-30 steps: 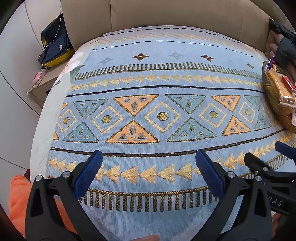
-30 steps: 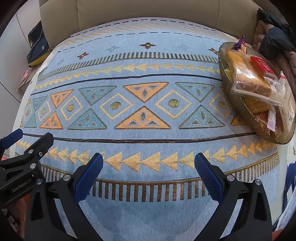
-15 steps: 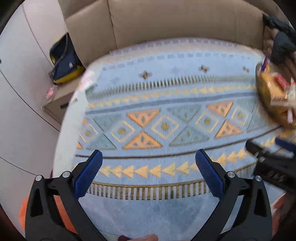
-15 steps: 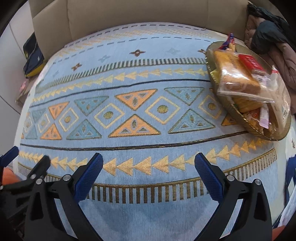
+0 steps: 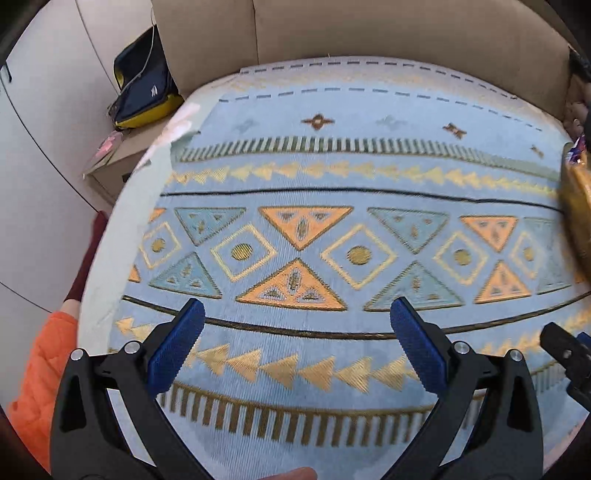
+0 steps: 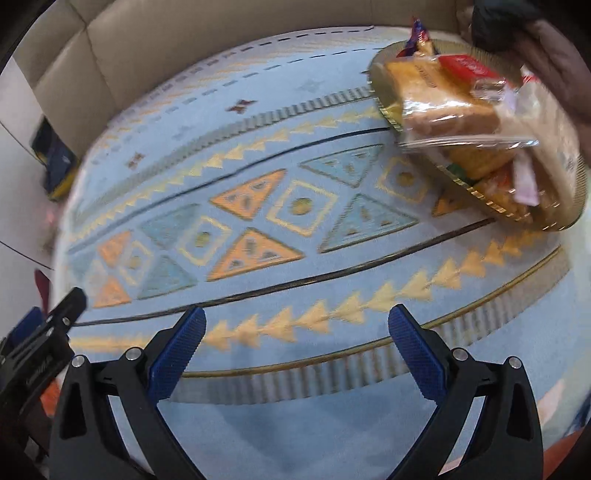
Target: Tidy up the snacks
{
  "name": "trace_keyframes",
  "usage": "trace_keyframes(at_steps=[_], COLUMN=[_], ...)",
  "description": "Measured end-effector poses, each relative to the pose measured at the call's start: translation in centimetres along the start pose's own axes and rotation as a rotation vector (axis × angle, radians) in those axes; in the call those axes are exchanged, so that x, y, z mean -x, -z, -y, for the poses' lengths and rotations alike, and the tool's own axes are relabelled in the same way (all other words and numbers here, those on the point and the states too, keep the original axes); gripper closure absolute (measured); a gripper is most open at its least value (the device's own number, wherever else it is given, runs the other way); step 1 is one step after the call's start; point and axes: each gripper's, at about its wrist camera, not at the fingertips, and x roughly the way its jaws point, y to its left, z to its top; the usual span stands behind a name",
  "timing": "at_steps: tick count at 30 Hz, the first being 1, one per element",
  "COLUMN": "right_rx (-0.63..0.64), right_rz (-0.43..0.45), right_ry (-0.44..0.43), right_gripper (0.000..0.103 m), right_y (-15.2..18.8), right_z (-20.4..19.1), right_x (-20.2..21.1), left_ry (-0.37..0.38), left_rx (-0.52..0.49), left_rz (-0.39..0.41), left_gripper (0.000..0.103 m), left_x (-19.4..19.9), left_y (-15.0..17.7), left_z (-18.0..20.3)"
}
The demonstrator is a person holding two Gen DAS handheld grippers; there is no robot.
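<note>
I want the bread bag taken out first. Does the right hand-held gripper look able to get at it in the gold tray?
Probably yes: the right hand-held gripper is open and empty, and the bread bag lies topmost in the gold tray.

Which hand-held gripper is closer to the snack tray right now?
Right. The right hand-held gripper sits below-left of the snack tray; the left hand-held gripper is farther left, open, empty.

You see a blue patterned cloth [image 5: 332, 177] over the table, a beige sofa [image 5: 369, 29] behind it — and a dark bag [image 5: 144, 85] at left.
</note>
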Motion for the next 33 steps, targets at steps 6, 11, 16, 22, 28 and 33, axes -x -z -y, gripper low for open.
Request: trace_keyframes(at_steps=[6,11,16,22,28,33], right_rx=[0.065,0.17,0.233,0.292,0.259,0.219], right_rz=[-0.014,0.008,0.069,0.125,0.057,0.199], right_ry=[0.047,0.091,0.124,0.15,0.11,0.018], right_gripper=[0.005,0.005,0.005,0.005,0.005,0.005], right_y=[0.2,0.6,0.7,-0.8,-1.0,0.5], right_z=[-1.5,-3.5,-4.8,-6.8,-6.0,-4.4], right_x=[-2.0,-3.4,-3.3,-3.9,-7.8,-7.4], left_ry=[0.032,0.056,0.072,0.089,0.115,0.107], left_rx=[0.011,0.001,0.018,0.016,0.035,0.034], left_rz=[-0.021,-0.018,-0.002,0.014,0.077,0.096], left_gripper=[0.003,0.003,0.003,0.003,0.003,0.003], left_x=[-3.4,-4.7,-4.8,-5.7,-5.8,-5.8], left_y=[0.4,1.5,1.4,0.8,1.4,1.6], left_z=[0.5,0.7,0.4,0.2,-0.1,0.0])
